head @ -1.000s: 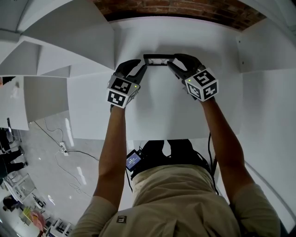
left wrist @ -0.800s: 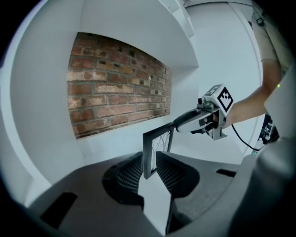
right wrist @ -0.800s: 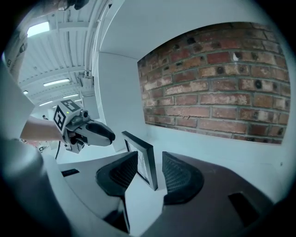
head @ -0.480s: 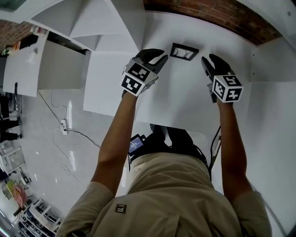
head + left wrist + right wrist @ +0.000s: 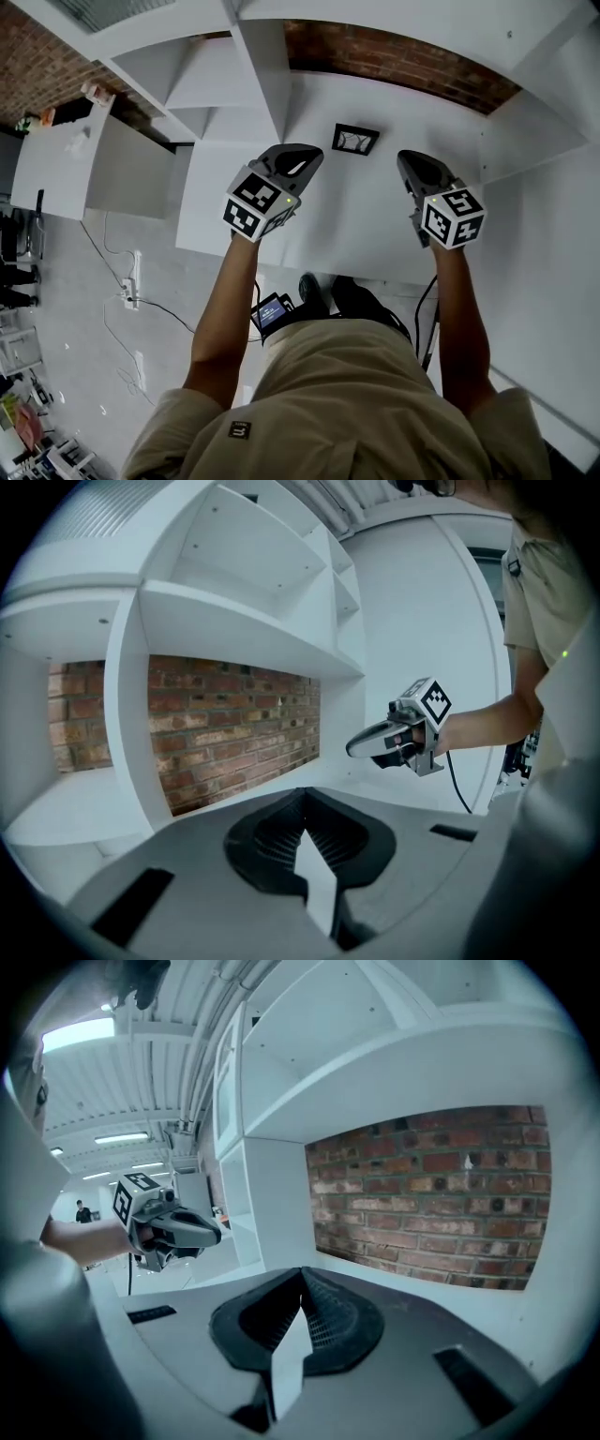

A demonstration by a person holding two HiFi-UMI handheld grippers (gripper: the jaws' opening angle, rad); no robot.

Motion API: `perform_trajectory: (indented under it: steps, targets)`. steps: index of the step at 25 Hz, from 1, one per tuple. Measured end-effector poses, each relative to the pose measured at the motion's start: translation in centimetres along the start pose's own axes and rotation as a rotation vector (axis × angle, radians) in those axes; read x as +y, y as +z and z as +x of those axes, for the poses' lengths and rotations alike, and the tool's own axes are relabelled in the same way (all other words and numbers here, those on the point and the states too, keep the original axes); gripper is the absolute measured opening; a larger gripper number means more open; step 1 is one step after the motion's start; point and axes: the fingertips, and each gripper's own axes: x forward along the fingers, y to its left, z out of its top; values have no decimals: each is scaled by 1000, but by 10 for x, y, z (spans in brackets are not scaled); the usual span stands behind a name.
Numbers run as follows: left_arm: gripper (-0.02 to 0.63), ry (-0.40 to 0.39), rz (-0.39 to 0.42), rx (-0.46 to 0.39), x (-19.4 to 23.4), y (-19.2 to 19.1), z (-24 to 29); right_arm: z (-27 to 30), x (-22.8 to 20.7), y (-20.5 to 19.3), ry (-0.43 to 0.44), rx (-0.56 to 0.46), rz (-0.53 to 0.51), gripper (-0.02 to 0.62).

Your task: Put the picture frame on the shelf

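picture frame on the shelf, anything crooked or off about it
Nothing stands out. The picture frame sits alone on the white shelf, roughly square to the brick wall behind it, with no visible damage.

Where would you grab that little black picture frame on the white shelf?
Probably by its two short side edges, coming in from the open front. The picture frame is wide with a thin rim and sits alone on the shelf, with bare room on either side. The brick wall blocks the back.

Seemingly open shelf [image 5: 394, 192] beside picture frame [image 5: 355, 139]
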Motion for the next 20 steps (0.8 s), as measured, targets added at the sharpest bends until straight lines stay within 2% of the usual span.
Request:
perform_trajectory:
  steps: [5, 12, 20]
  targets:
    - [6, -20, 14, -69, -32, 44, -42, -43, 44, 34, 63, -25, -40, 5]
    - [6, -66, 63, -142, -93, 86, -93, -116, 96, 67, 95, -79, -72, 3]
    - [6, -120, 97, -152, -150, 88, -123, -176, 134, 73, 99, -105, -90, 3]
